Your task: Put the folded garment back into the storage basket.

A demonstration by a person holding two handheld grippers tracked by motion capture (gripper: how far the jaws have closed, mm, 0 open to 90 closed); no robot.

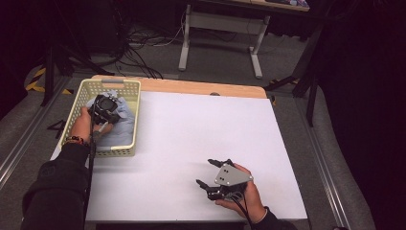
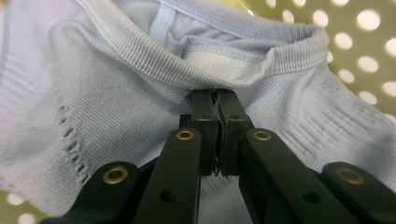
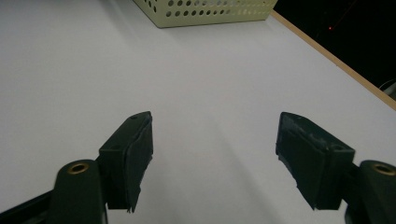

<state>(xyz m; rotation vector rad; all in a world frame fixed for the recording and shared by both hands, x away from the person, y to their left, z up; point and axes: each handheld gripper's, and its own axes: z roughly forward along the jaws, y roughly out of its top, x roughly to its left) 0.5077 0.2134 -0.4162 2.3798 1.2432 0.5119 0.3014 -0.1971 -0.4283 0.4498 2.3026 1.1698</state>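
Pale blue ribbed knit garment (image 2: 116,93) lies bunched inside the cream perforated plastic basket (image 1: 135,120) that stands at the far left corner of the white table (image 1: 191,143). The left gripper (image 2: 215,93) reaches down into the basket, its black jaws pressed together on a fold of the fabric just below the garment's collar band, with a thin edge of cloth pinched between the pads. The right gripper (image 1: 210,172) hovers low over the table near its near edge, well apart from the basket, its jaws spread wide with nothing between them and bare white tabletop beneath.
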